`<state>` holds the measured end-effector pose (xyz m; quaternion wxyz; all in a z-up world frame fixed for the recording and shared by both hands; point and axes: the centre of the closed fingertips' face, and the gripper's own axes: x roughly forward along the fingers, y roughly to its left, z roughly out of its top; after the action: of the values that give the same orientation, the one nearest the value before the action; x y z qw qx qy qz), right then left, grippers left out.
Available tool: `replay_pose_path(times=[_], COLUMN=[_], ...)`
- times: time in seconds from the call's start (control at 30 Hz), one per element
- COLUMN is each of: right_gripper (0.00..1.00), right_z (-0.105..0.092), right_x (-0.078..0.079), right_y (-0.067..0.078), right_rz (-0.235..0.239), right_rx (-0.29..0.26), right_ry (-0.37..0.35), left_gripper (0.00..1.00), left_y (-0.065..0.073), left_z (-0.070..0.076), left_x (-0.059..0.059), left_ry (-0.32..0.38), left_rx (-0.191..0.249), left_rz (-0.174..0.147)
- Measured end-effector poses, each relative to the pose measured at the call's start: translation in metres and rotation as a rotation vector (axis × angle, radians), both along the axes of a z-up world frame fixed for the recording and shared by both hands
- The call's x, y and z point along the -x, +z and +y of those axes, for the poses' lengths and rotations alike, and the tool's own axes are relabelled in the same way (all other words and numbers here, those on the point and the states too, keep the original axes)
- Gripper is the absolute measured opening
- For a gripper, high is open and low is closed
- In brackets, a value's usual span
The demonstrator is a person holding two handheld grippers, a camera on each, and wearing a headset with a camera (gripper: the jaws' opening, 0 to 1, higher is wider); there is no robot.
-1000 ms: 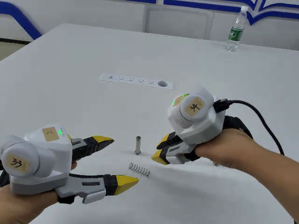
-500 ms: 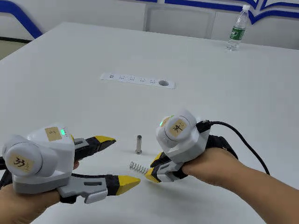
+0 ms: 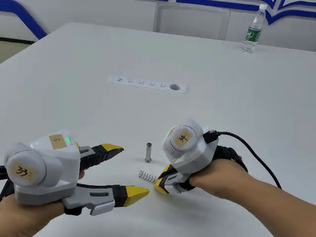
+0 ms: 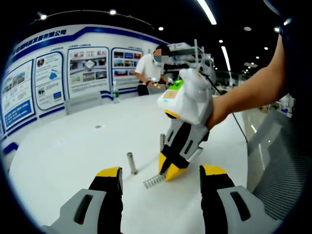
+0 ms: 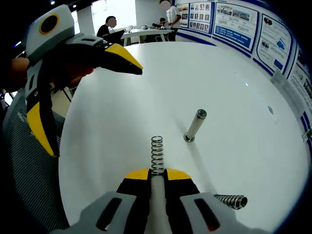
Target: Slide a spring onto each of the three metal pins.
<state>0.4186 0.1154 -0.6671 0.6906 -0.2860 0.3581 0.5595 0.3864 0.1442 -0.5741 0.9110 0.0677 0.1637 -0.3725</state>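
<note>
A small coil spring (image 3: pixel 146 176) lies on the white table, a short way in front of an upright metal pin (image 3: pixel 148 152). My right gripper (image 3: pixel 162 185) is low over the table with its yellow tips pinched on the spring's right end. In the right gripper view the spring (image 5: pixel 157 152) reaches forward from the closed tips (image 5: pixel 151 174), and the pin (image 5: pixel 195 125) stands to the right. Another spring (image 5: pixel 230 200) lies at the lower right. My left gripper (image 3: pixel 125 171) hovers open to the left of the spring (image 4: pixel 153 181), holding nothing.
A white power strip (image 3: pixel 148 84) lies across the table's middle. A plastic bottle (image 3: pixel 253 30) stands at the far right. The right gripper's black cable (image 3: pixel 256 163) trails off to the right. People stand at a bench in the background (image 4: pixel 148 70).
My right gripper has moved left and down to the spring and shut on its end. The left gripper has stayed put, open.
</note>
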Motion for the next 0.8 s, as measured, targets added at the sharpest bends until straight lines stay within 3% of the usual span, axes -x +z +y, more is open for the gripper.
replay_pose_path(times=[0.27,0.47,0.7,0.8], right_gripper=[0.11,0.11,0.11,0.11], right_z=[-0.003,-0.011,-0.022,-0.027], right_x=[0.003,0.014,0.03,0.036], right_y=[0.011,0.031,0.061,0.067], right_rz=[0.002,-0.019,-0.004,0.01], right_rx=[-0.004,0.005,0.022,0.043], right_ry=[0.001,0.057,0.132,0.158], left_gripper=[0.64,0.62,0.55,0.5], left_y=[-0.003,-0.005,-0.007,-0.007], left_z=[0.0,-0.007,-0.019,-0.022], left_x=[0.002,0.003,0.009,0.011], left_ry=[-0.008,-0.031,-0.088,-0.109], left_rx=[-0.006,-0.015,-0.042,-0.051], left_rz=[0.007,0.013,0.006,0.0])
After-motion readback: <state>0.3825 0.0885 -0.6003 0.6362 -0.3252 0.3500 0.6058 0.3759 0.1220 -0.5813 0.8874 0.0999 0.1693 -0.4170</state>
